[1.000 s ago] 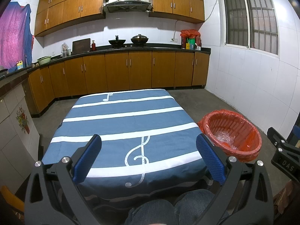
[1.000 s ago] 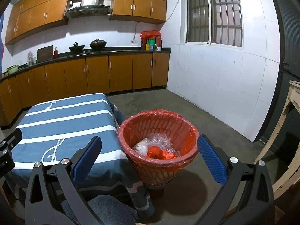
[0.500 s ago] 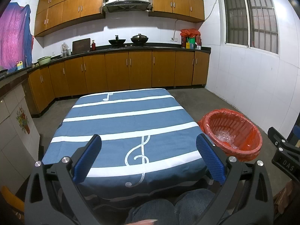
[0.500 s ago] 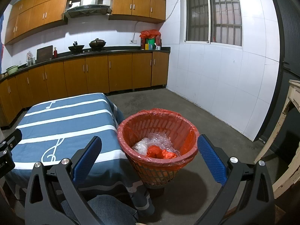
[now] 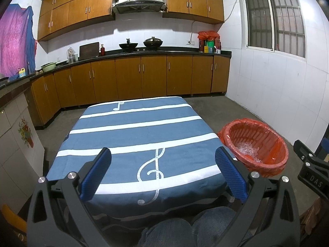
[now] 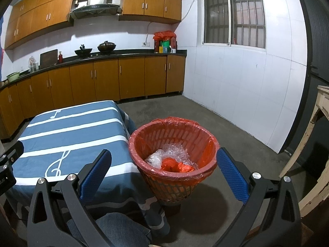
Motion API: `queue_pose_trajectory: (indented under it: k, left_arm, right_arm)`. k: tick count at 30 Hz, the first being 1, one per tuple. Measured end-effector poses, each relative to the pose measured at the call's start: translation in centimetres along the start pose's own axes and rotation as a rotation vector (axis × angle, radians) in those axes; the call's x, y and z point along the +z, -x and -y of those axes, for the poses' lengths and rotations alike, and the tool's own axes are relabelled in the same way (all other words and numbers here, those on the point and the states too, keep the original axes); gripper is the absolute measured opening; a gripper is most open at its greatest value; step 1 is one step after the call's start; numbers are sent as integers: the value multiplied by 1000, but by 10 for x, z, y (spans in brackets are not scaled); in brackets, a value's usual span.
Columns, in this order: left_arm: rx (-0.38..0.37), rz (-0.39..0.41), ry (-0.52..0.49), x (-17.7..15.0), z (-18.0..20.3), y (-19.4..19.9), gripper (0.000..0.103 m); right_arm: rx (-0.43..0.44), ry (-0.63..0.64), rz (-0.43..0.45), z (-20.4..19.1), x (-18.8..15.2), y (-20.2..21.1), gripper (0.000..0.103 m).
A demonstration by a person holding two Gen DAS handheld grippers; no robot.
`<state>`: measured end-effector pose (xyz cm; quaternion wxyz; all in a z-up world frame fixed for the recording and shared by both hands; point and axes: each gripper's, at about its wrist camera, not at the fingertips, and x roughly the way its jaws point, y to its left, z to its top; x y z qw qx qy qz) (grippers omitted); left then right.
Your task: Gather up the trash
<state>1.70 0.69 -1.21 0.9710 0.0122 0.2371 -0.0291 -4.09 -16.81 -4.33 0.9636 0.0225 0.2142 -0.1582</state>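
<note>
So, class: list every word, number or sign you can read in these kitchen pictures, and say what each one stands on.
"DAS": white letters on the right gripper, at the edge of the left wrist view.
Treble clef and note signs: tablecloth.
Containers on the counter: labels too small to read.

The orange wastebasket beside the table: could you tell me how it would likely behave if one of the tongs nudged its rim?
The wastebasket looks like thin lattice plastic, holding only bubble wrap and crumpled red plastic, so it is probably light. It narrows toward its base, so a rim push may tip it rather than slide it. Its loose liner would likely slip or crinkle.
</note>
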Motion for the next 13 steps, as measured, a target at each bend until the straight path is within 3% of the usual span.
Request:
queue_pose_trajectory:
  k: [13]
  left_arm:
    - [-7, -13, -3, 0, -3, -3, 99]
  right_arm:
    - [2, -6, -7, 0, 1, 1, 101]
